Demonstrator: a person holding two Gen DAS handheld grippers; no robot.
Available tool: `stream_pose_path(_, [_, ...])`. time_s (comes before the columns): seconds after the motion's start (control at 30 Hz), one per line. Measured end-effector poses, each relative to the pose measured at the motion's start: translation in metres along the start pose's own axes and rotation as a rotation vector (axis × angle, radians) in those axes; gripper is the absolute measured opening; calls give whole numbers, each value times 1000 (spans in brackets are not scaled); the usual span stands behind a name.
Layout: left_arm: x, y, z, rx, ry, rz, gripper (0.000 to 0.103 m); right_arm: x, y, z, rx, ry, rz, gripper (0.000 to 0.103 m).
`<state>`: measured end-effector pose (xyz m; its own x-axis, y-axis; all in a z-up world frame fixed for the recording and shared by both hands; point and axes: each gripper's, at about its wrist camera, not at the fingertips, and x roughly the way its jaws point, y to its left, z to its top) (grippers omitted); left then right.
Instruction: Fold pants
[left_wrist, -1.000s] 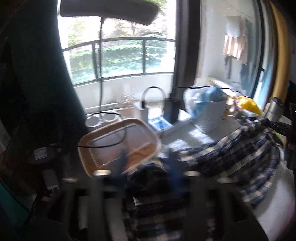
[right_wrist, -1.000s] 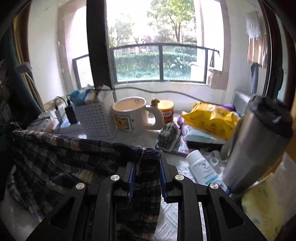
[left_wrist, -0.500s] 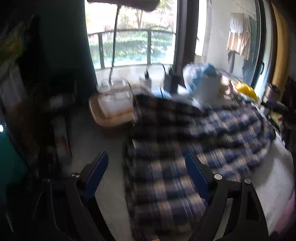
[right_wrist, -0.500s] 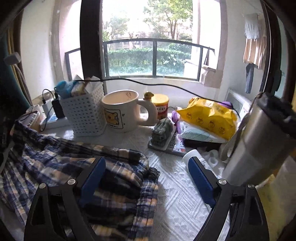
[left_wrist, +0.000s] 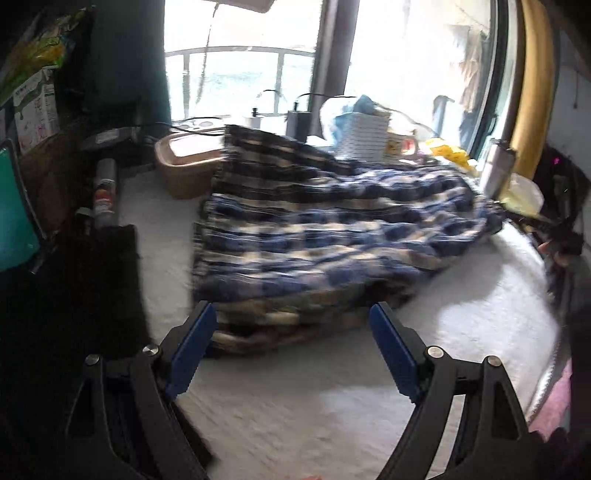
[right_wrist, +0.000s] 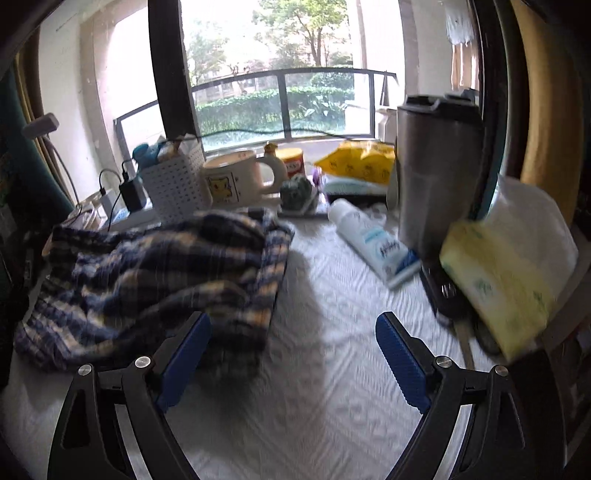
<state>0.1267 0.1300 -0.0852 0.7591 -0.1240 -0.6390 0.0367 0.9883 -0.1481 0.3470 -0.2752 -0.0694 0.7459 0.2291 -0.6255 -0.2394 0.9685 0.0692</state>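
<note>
Blue and cream plaid pants (left_wrist: 332, 240) lie folded in a loose heap on the white quilted table cover (left_wrist: 295, 406). In the right wrist view the same pants (right_wrist: 155, 273) sit at the left. My left gripper (left_wrist: 291, 328) stands open just short of the heap's near edge, with nothing between its blue pads. My right gripper (right_wrist: 293, 336) is open too, over bare cover to the right of the heap, its left pad (right_wrist: 184, 354) close to the cloth's near corner.
Behind the pants stand a tan tub (left_wrist: 188, 166), a white basket (right_wrist: 173, 184), a cream mug (right_wrist: 232, 181) and chargers. At the right are a steel tumbler (right_wrist: 436, 173), a white tube (right_wrist: 373, 240) and a tissue pack (right_wrist: 506, 266). Dark cloth (left_wrist: 96, 288) lies at the left.
Both grippers let go of the pants and opened wide. The cloth dropped onto the table and both grippers drew back toward the near edge.
</note>
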Motion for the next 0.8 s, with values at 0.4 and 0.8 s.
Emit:
stream_pose_path(0.4, [43,-73,6,15,30,-173,75,-14,9,-24,-6,24,74,92])
stream_pose_path(0.8, [87,-63,15,-70,125,-144,61,7,12,-15,15,34,169,76])
